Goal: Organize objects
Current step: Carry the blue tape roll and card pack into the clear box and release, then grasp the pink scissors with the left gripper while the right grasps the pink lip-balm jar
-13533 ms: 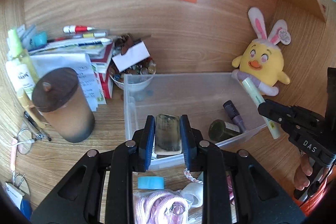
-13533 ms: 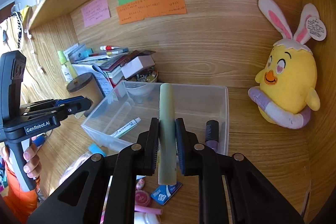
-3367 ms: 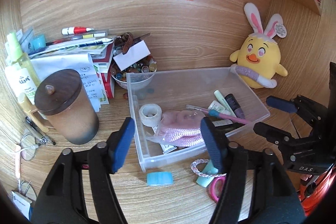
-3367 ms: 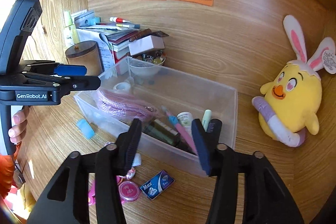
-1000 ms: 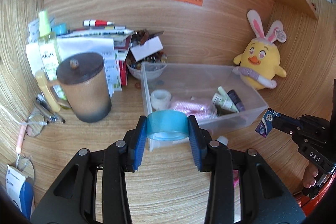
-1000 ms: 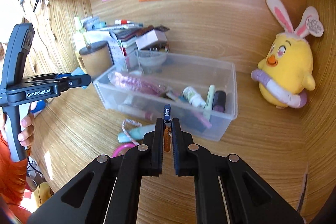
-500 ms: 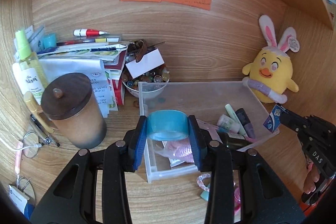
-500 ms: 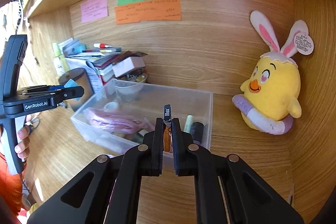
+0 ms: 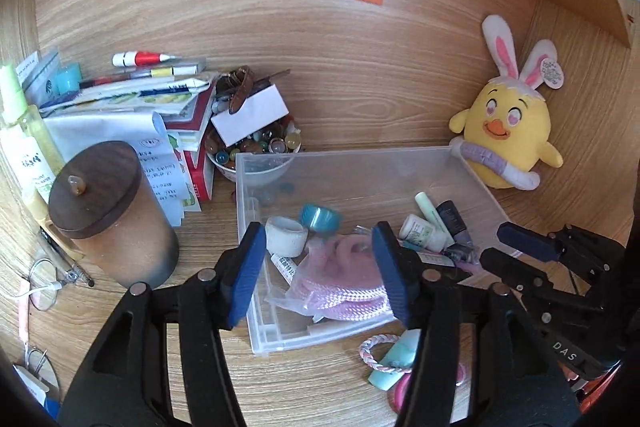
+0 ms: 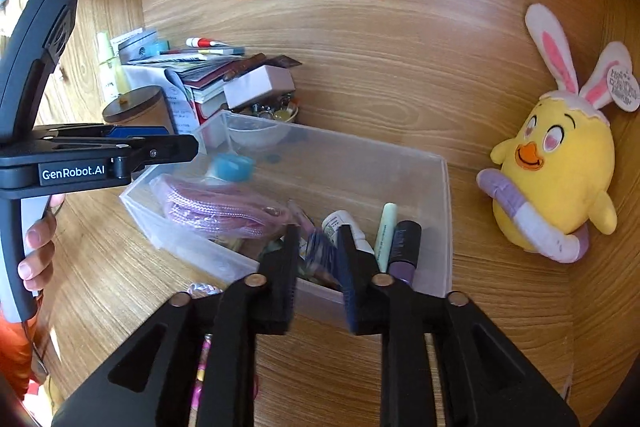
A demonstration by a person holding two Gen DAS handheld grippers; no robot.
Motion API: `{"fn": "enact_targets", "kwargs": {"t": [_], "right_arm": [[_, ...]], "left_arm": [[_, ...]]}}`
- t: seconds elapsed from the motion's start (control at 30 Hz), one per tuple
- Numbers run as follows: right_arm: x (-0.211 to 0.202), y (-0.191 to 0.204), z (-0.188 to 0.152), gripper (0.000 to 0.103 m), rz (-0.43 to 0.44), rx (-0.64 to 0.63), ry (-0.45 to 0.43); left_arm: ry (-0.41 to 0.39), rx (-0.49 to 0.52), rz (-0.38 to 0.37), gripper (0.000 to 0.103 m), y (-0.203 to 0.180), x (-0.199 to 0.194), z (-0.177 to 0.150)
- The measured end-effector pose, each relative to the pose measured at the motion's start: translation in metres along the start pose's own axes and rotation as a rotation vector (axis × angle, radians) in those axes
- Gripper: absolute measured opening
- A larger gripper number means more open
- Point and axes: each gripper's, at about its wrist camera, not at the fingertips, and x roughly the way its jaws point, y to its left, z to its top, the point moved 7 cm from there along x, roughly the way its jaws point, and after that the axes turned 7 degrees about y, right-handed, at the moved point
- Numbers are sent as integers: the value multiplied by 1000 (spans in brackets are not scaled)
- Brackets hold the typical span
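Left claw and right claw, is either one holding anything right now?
No. The left claw is open, the blue tape roll in the clear bin. The right claw is open too, gripping nothing.

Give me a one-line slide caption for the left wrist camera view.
Open left gripper above the clear plastic bin, blue tape roll blurred inside beside the white tape roll.

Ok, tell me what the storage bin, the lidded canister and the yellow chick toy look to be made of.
Storage bin: clear, slightly frosted plastic; its contents show through the walls.
Lidded canister: matte brown body, maybe frosted glass or ceramic; the dark lid shows wood grain.
Yellow chick toy: soft plush fabric with a fuzzy surface.
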Motion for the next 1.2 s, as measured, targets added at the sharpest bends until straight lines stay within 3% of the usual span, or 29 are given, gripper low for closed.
{"fn": "enact_targets", "kwargs": {"t": [0.17, 0.3, 0.47, 0.57, 0.87, 1.0, 1.2], "right_arm": [[-17, 8, -6, 31, 24, -15, -12], [-25, 15, -21, 40, 50, -13, 5], [-25, 27, -49, 44, 108, -16, 62], [-15, 30, -68, 44, 131, 37, 113], [15, 43, -101, 44, 201, 57, 229], [22, 41, -102, 32, 234, 77, 240], [22, 37, -99, 31, 227, 85, 212]], "left_arm": [[-19, 24, -12, 65, -8, -19, -10], [-20, 47, -6, 74, -12, -31, -27], [18, 71, 13, 77, -12, -33, -56], [57, 63, 15, 88, -12, -23, -74], [176, 55, -13, 88, -20, 3, -119], [207, 68, -15, 88, -24, 5, -131], [248, 86, -38, 88, -36, 3, -149]]}}
